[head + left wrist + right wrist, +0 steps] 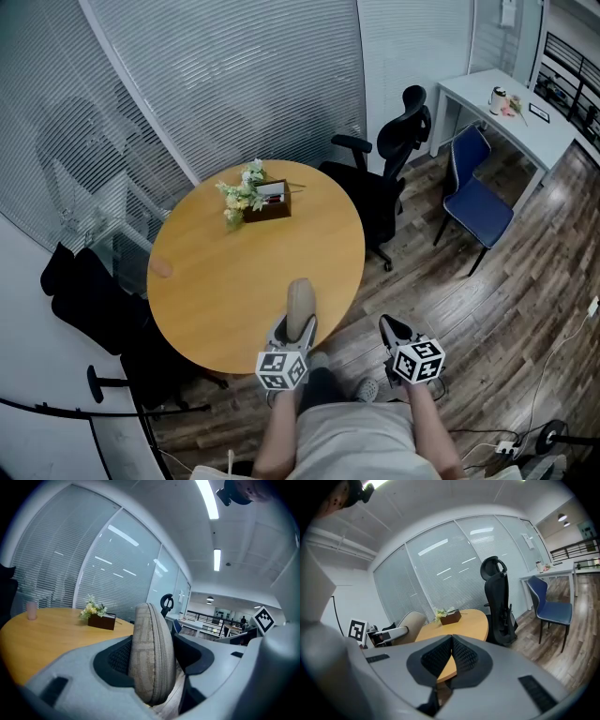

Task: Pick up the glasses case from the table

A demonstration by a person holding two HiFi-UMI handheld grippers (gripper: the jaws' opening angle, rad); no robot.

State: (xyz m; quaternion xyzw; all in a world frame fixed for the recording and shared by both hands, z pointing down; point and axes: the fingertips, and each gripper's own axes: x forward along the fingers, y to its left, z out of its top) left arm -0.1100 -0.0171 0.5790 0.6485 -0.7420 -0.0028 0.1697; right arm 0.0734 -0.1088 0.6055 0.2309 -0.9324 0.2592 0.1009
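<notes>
The glasses case (300,305) is a beige fabric shell with a zip round its edge. It stands on edge between the jaws of my left gripper (292,330), lifted just above the near edge of the round wooden table (216,281). In the left gripper view the case (151,658) fills the gap, and both black pads press on its sides. My right gripper (394,330) hangs off the table to the right, over the floor. Its pads (451,654) meet with nothing between them. The case (408,623) and the left gripper show at the left of that view.
A dark box with a small flower bunch (255,200) sits at the table's far side, and a small pink thing (161,268) lies near its left edge. A black office chair (384,173) stands behind the table, a blue chair (476,199) and a white desk (511,117) farther right.
</notes>
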